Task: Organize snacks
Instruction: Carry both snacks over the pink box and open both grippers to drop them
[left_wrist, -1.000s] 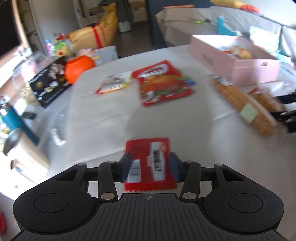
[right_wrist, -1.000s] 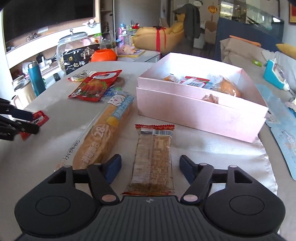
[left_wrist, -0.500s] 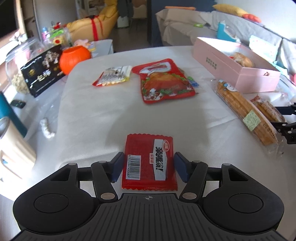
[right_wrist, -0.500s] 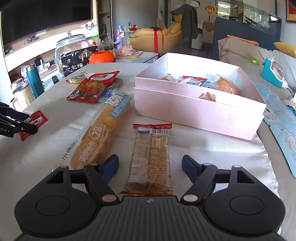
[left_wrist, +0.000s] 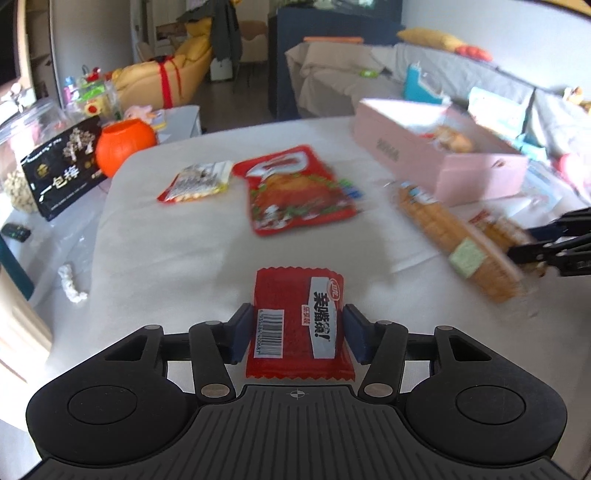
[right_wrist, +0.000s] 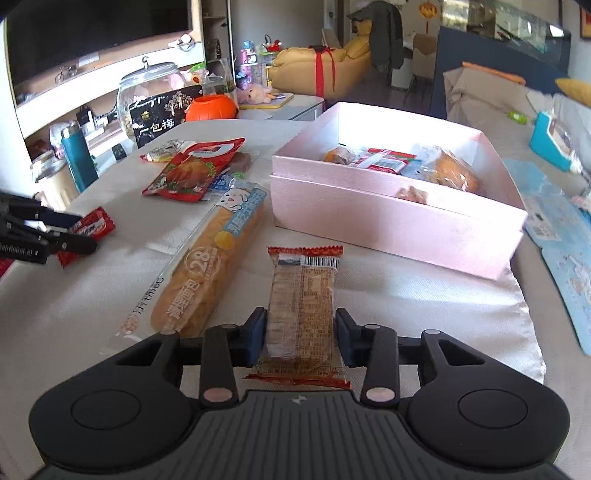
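The right tool (right_wrist: 300, 334) has just closed onto the cracker pack (right_wrist: 302, 306).

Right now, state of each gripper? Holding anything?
Left gripper: jaws just closing around the small red snack packet; grip cannot be told.
Right gripper: just closed, pads pressing the brown biscuit bar; holding it.

Left hand-held gripper (left_wrist: 298, 334) jaws have been closing; right hand-held gripper (right_wrist: 300, 336) likewise, both tilted downward.
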